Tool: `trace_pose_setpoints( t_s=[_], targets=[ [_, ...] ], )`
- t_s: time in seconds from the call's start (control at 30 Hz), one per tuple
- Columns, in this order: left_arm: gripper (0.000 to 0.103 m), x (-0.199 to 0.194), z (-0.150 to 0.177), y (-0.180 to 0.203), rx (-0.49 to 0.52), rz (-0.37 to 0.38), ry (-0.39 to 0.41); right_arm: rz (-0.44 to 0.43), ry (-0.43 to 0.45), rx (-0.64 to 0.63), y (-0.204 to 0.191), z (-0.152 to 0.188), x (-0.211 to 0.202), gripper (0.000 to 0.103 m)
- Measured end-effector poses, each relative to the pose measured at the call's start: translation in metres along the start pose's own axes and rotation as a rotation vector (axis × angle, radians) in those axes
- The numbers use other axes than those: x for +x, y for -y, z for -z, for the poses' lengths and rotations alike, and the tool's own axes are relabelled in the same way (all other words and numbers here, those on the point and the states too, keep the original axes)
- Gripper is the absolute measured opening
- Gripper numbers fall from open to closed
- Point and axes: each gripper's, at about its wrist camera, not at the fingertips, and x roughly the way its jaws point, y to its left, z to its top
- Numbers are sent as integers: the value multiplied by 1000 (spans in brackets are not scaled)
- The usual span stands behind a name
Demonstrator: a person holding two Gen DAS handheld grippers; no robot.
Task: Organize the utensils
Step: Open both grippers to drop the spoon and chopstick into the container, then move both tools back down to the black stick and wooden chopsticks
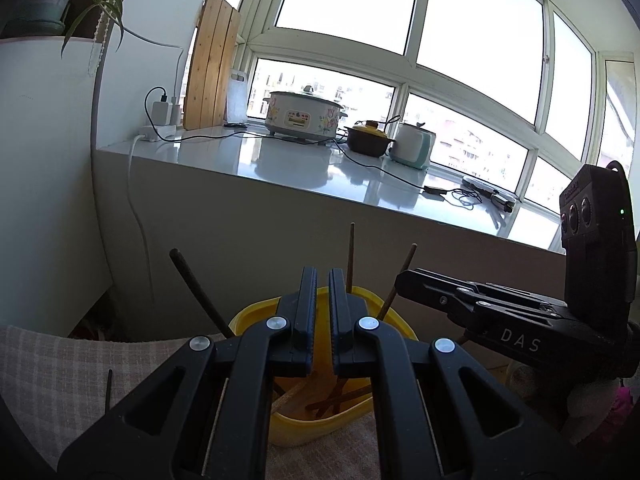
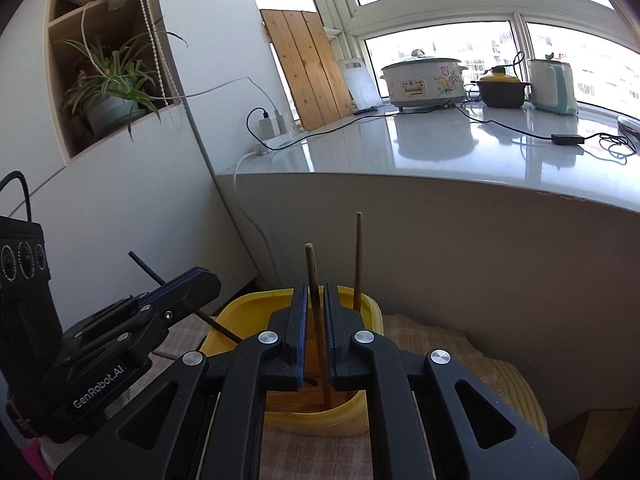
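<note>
The yellow rounded-square plastic container (image 2: 320,416) stood on a checked beige cloth (image 1: 52,380) below the white window counter (image 2: 460,152). Several brown wooden chopsticks (image 1: 340,398) lay or leaned inside it, and a dark chopstick (image 1: 196,292) leaned out over its left rim.

The right gripper (image 2: 316,300) was poised over the container with an upright brown wooden chopstick (image 2: 314,280) between its jaws. The jaws stood almost shut, but a thin gap showed on each side of the stick, so the grip appeared just released. The stick's lower end rested inside the container.

The left gripper (image 1: 322,280) was fully closed and held nothing; it hovered just above the container's near side.

Judged step: depositing one chopstick into the container. The next move likely required opening the right jaws wider and withdrawing upward without dragging the stick out or tipping the container.
</note>
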Motion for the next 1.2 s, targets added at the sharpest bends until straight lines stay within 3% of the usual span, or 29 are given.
trace_pose_setpoints(
  t_s=[0.07, 0.2, 0.3, 0.7, 0.83, 1.2],
  targets=[
    [3, -8, 1, -3, -5, 0, 2, 6, 3, -2, -1, 1, -2, 16],
    [4, -25, 3, -11, -3, -7, 4, 15, 20, -2, -3, 1, -10, 20],
    [21, -39, 5, -18, -4, -16, 1, 10, 36, -8, -8, 1, -19, 20],
    [21, -96, 23, -61, -1, -97, -33, -38, 94, -75, -41, 2, -55, 21],
    [21, -106, 35, -86, -29, -133, -89, -72, 75, -104, -55, 11, -57, 28],
    [21, -100, 84, -145, -130, -211, -269, -145, -42, -172, -92, 46, -41, 28]
  ],
)
